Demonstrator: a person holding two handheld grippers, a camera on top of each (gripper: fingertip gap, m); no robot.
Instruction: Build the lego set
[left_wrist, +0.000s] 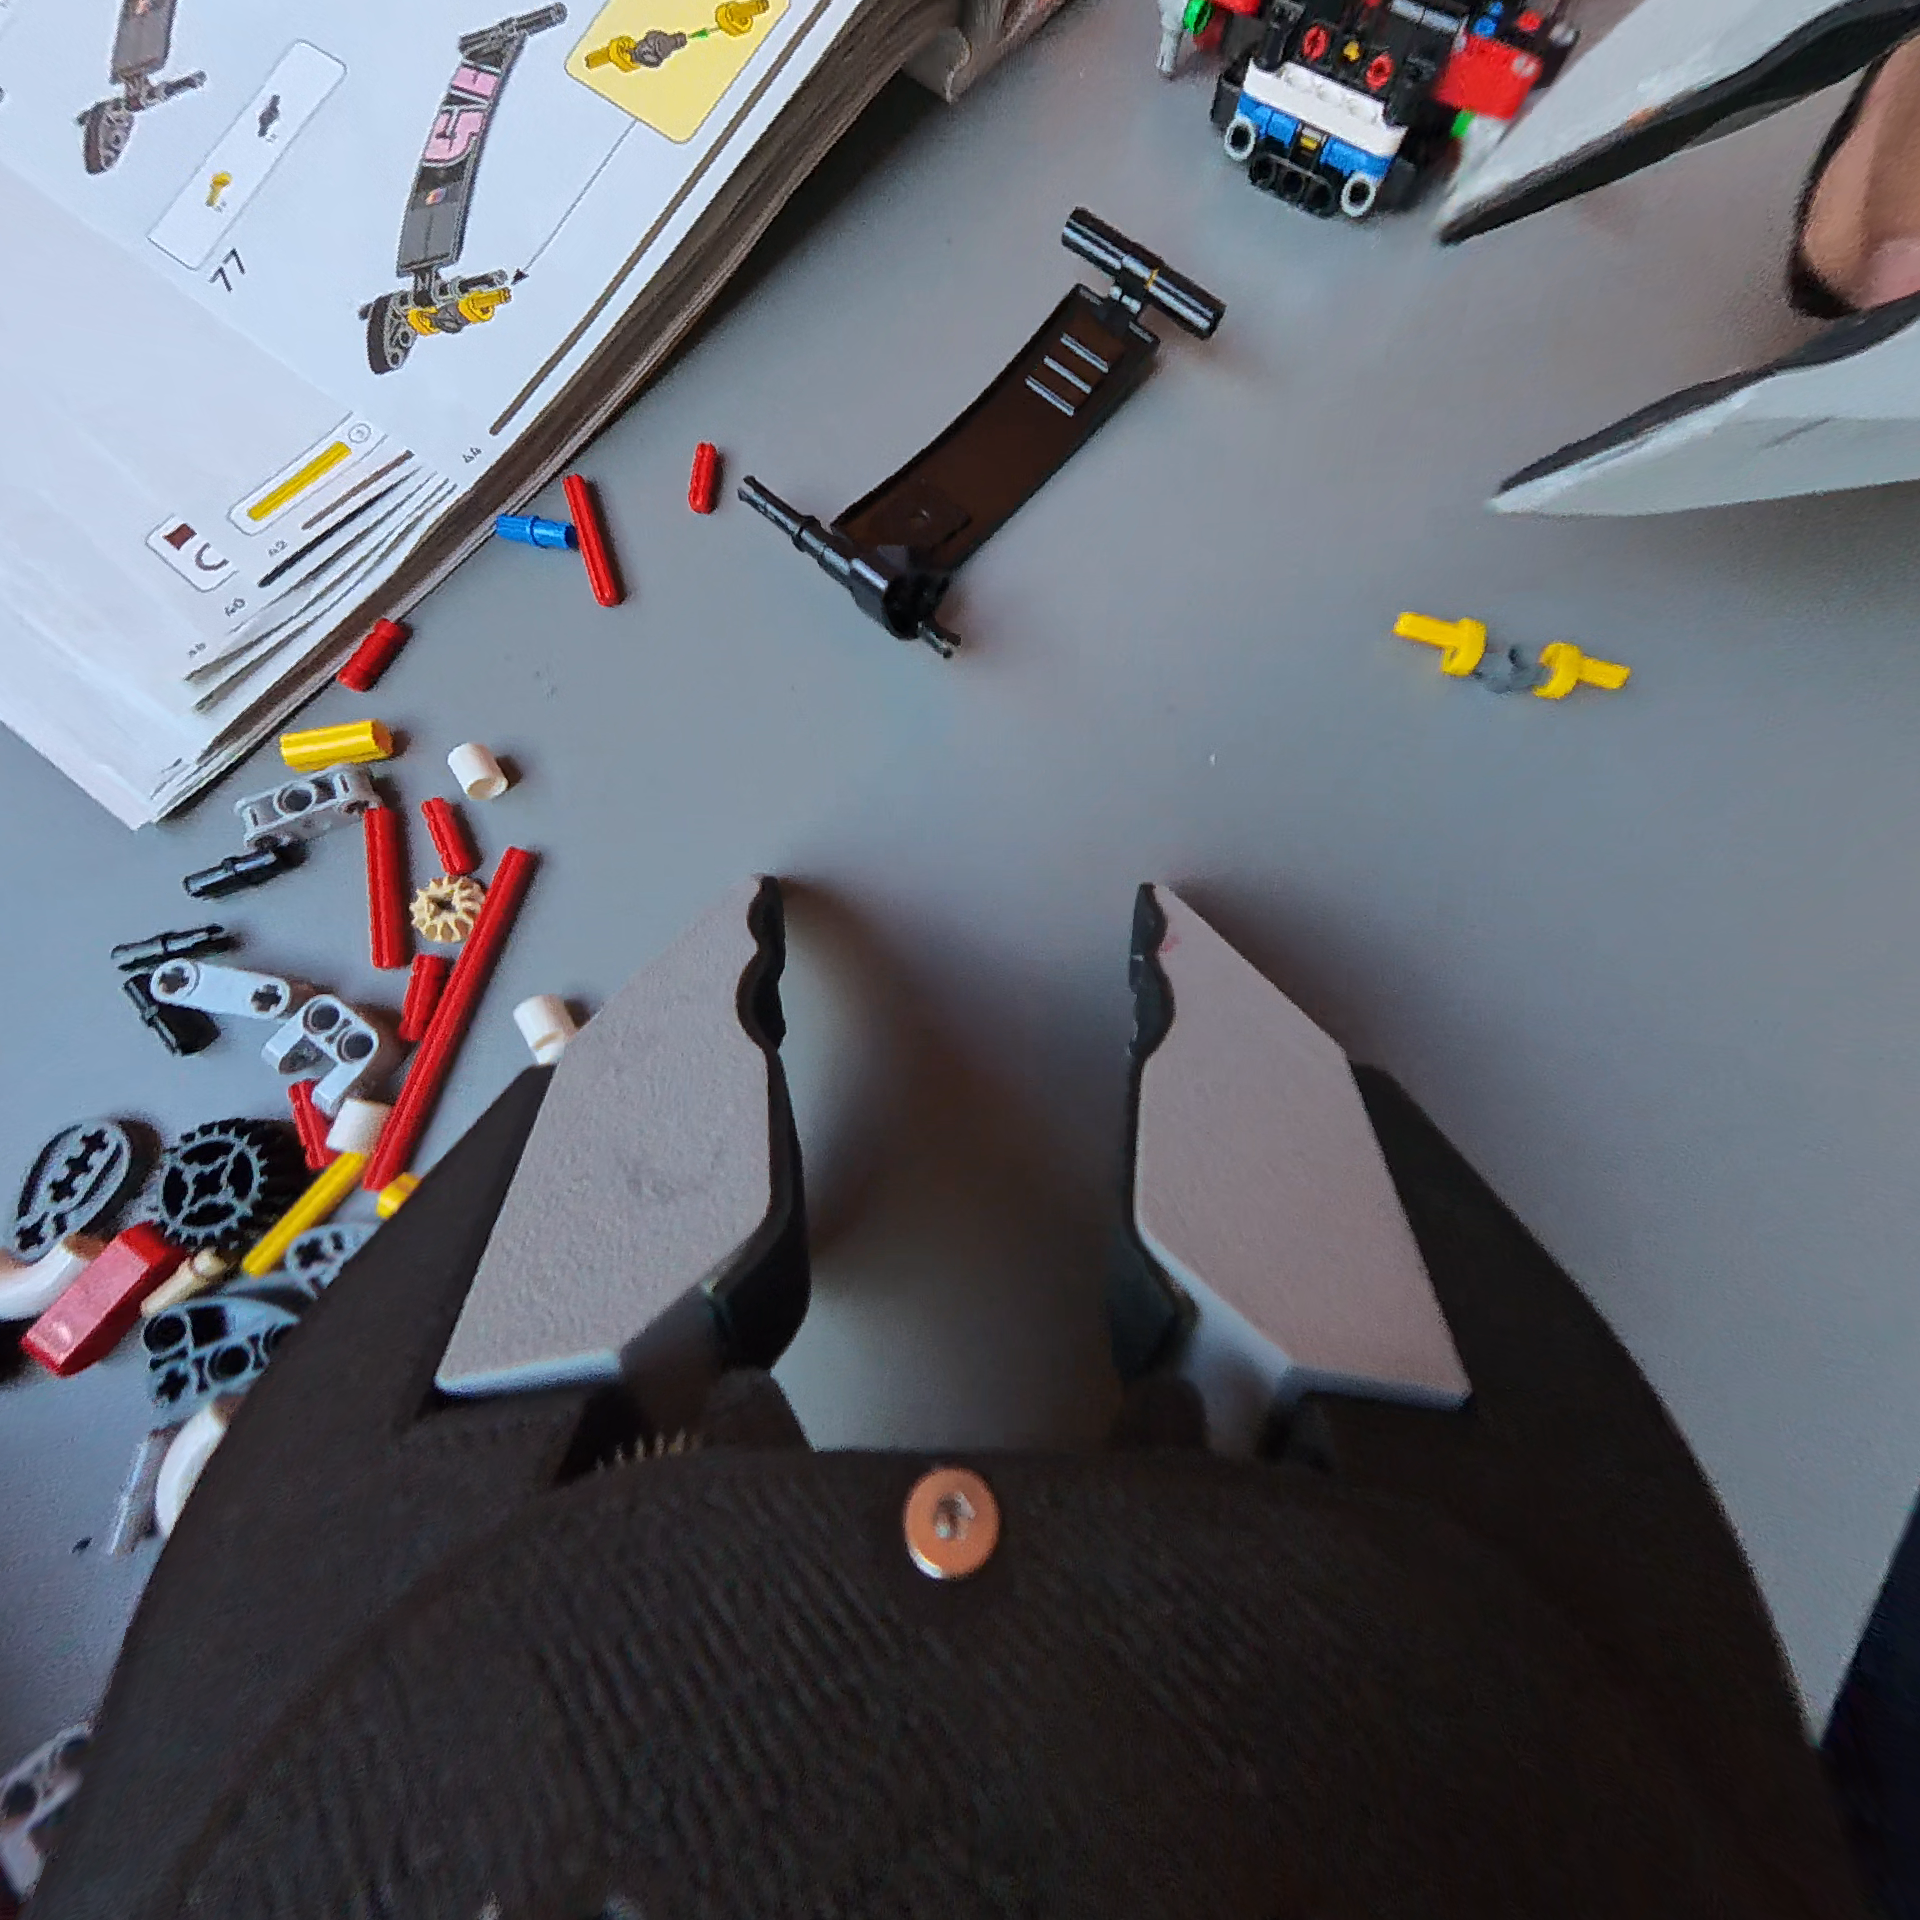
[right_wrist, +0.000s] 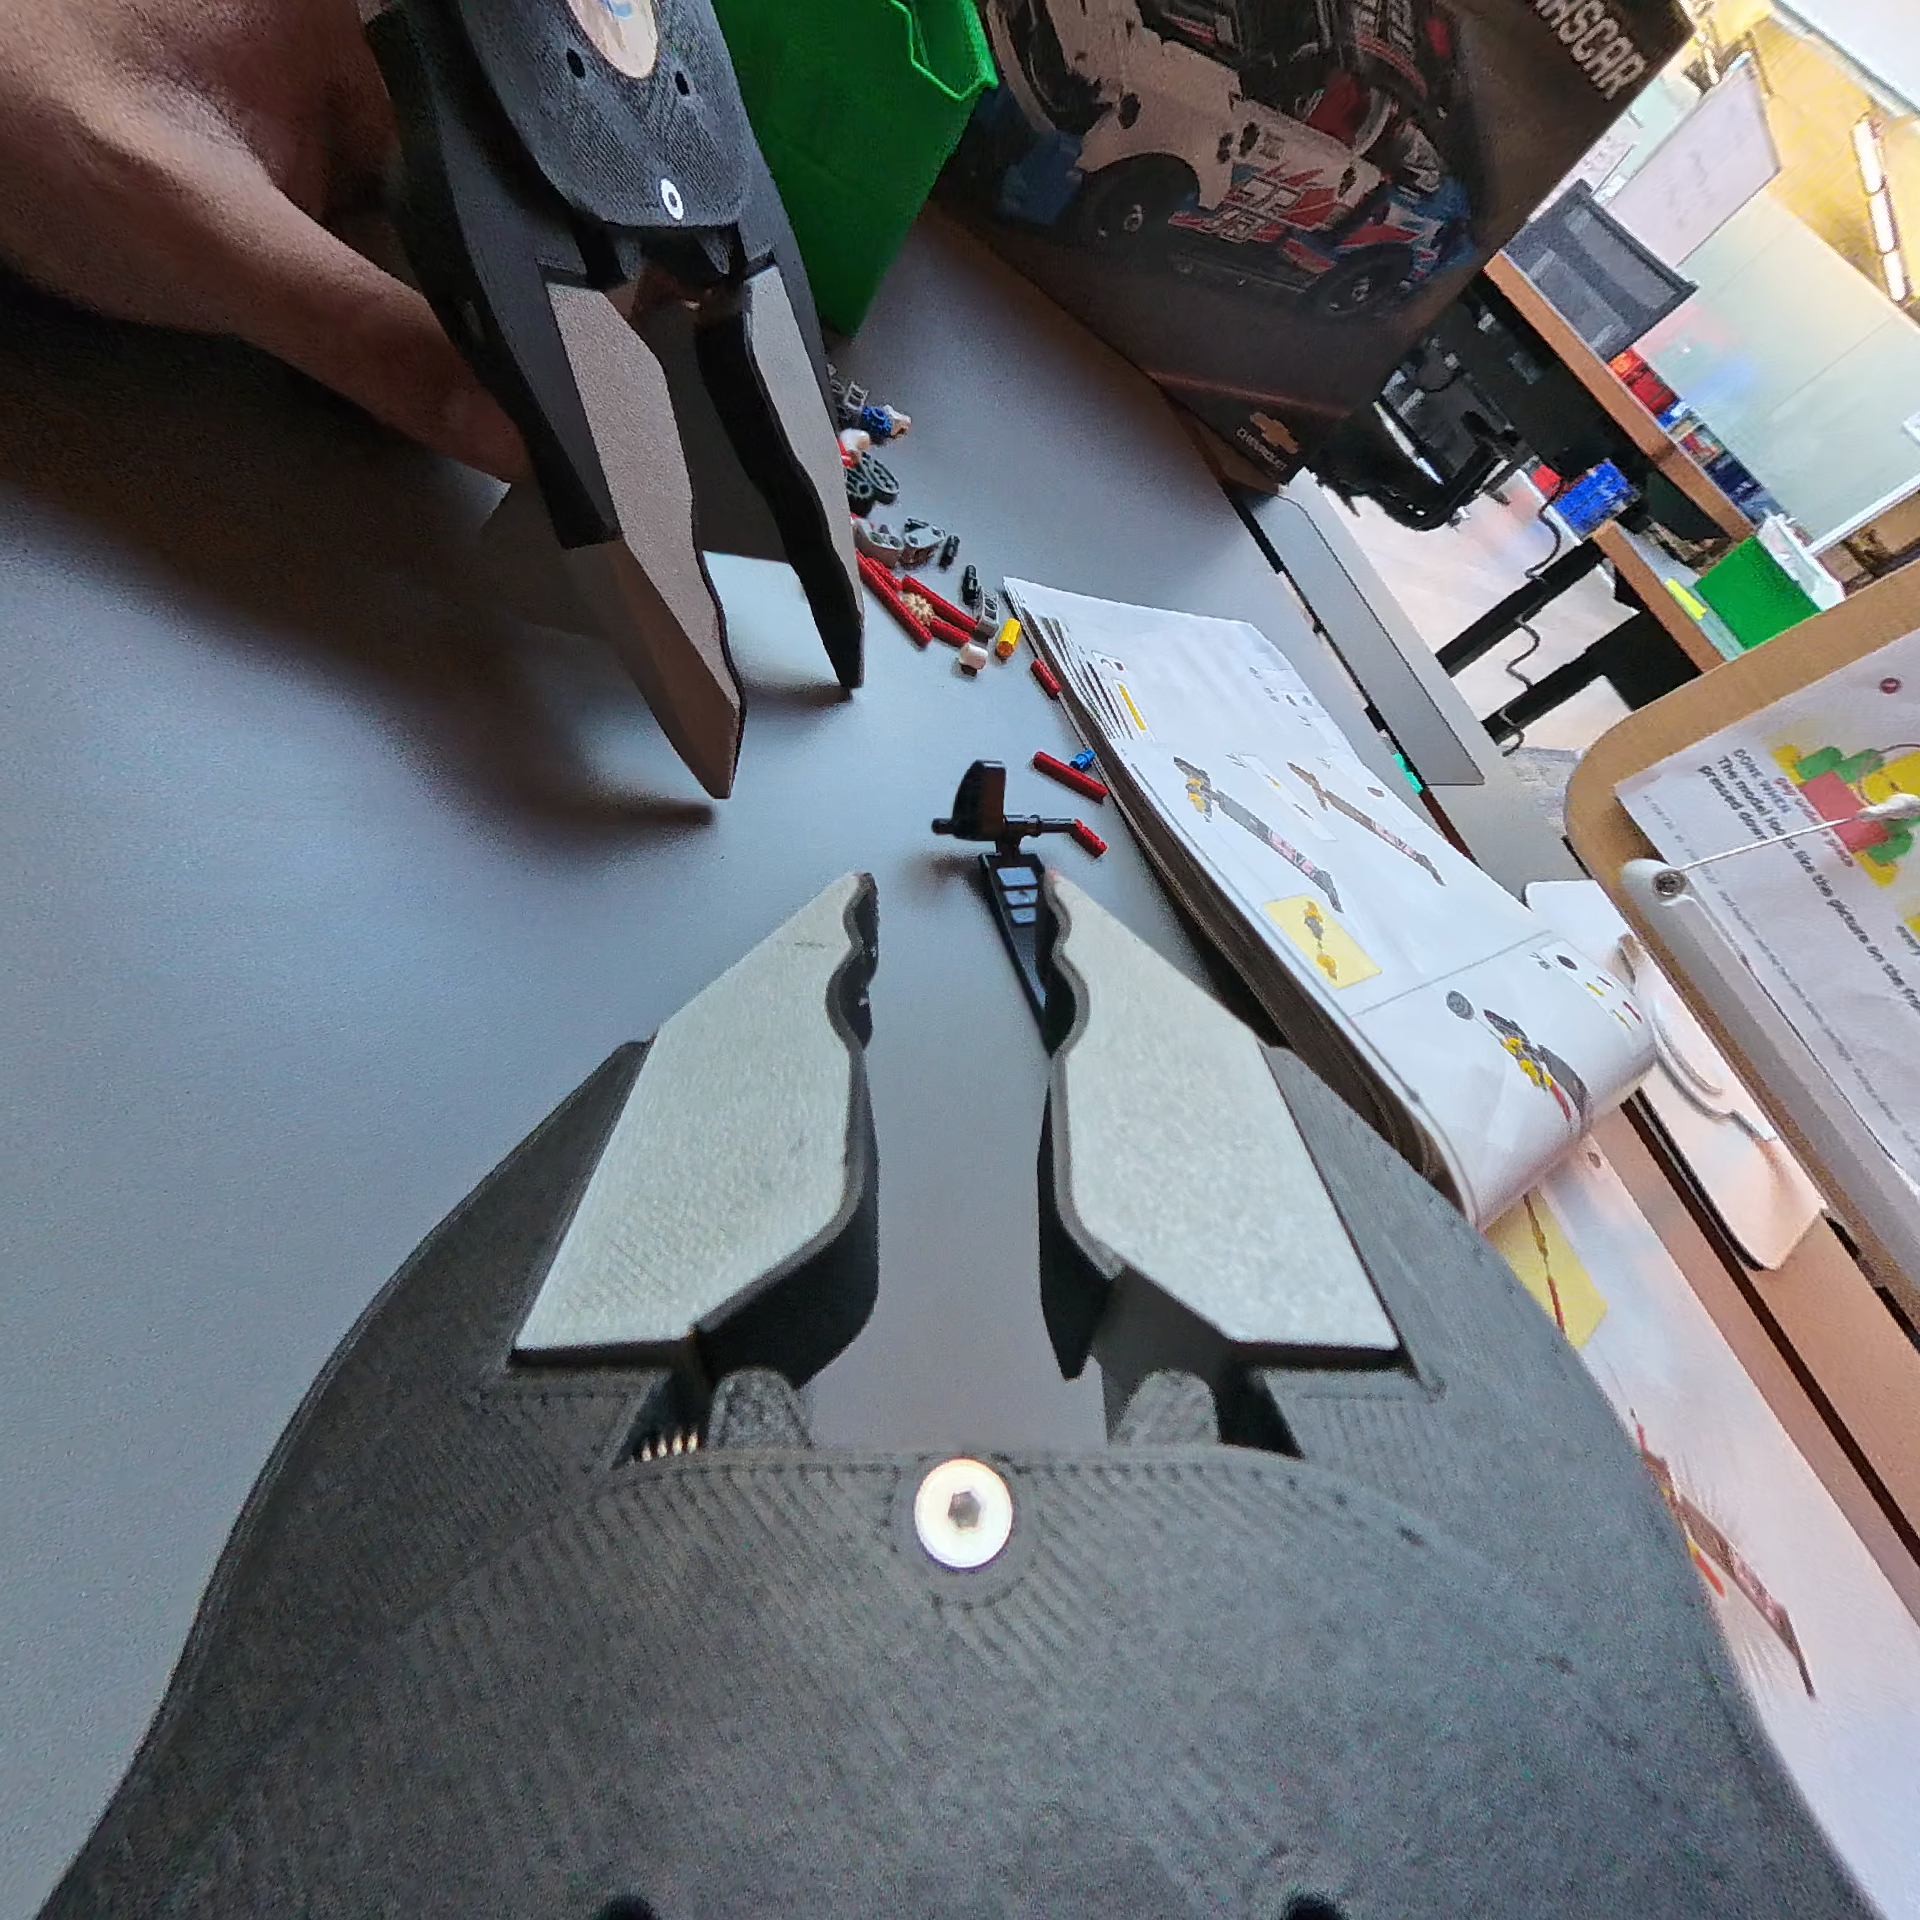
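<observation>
My left gripper (left_wrist: 956, 894) hangs open and empty over bare grey table (left_wrist: 1143, 748); it also shows in the right wrist view (right_wrist: 784, 727), held by a hand. A black curved panel with axle parts at both ends (left_wrist: 987, 436) lies flat ahead of it. A small yellow-and-grey joint piece (left_wrist: 1512, 657) lies to the right. My right gripper (right_wrist: 958, 894) is open. The black panel (right_wrist: 1023, 914) lies on the table along its right finger (right_wrist: 1143, 1039), and the left pad stands clear of it. In the left wrist view the right gripper (left_wrist: 1470, 364) is at the top right, apart from the panel.
An open instruction booklet (left_wrist: 312, 312) lies at the left and also shows in the right wrist view (right_wrist: 1299, 831). Several loose red, yellow, grey and black parts (left_wrist: 312, 987) lie beside it. A part-built model (left_wrist: 1340, 104) stands at the back. A green bin (right_wrist: 862, 135) and a printed box (right_wrist: 1299, 156) stand farther off. About 7 cm separates my right fingertips from the small yellow-and-grey joint piece (left_wrist: 1512, 657).
</observation>
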